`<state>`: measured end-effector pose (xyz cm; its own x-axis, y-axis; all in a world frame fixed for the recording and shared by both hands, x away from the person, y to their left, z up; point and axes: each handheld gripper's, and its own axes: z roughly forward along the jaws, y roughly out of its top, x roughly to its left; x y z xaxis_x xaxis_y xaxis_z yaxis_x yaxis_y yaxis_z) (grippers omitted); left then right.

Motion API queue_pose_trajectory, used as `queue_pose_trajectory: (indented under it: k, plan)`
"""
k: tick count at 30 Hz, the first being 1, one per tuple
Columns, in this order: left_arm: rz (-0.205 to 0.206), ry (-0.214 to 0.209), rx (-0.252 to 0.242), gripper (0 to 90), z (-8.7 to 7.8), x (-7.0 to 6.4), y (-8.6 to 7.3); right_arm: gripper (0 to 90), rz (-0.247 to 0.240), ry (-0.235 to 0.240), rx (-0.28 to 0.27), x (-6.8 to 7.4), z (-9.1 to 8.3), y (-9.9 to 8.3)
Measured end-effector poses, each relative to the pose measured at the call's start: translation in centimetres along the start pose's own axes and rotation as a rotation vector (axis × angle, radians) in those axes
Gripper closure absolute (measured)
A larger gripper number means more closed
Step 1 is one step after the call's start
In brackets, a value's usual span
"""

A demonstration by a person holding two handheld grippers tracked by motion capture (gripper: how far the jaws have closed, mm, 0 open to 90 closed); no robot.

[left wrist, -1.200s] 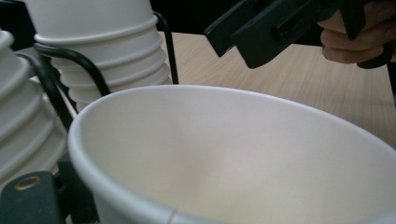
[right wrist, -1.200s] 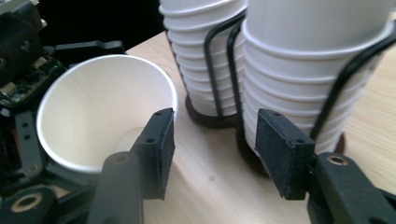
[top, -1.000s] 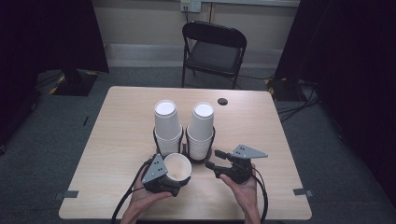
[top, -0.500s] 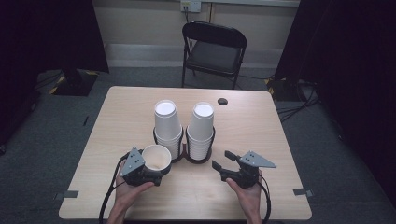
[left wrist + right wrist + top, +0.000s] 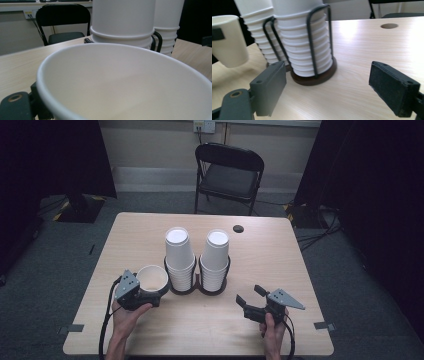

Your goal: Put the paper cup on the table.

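Table (image 5: 150,227): light wood top, in the middle of the frame in front of me, with a round cable hole (image 5: 238,228) near its far edge.
Chair (image 5: 227,172): black folding chair, upper centre, just behind the table.
Wall (image 5: 150,145): beige, along the top, with a socket (image 5: 204,126).
Floor (image 5: 45,270): grey carpet.
Curtains (image 5: 370,180): dark, at the upper left and right.

Left gripper (image 5: 150,296) carries single white paper cup (image 5: 152,278) leftward, away from wire cup holder (image 5: 197,279). Right gripper (image 5: 251,302) moves right, toward table's near edge, jaws spread.
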<state>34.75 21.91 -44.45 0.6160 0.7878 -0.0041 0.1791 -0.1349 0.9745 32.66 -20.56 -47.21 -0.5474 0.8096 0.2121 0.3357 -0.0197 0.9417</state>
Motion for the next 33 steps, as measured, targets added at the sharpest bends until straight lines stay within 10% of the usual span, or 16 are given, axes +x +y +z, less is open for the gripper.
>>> queue_pose_trajectory:
  k: [9,33]
  plan:
    - [-0.053,0.031,-0.035,8.8,-0.1,1.8,0.3,14.2,-0.021,-0.128,-0.010,-0.4,0.0,-1.5]
    - [-0.119,0.121,-0.053,8.2,2.9,6.5,0.7,13.8,-0.068,-0.144,-0.051,0.0,0.1,-2.4]
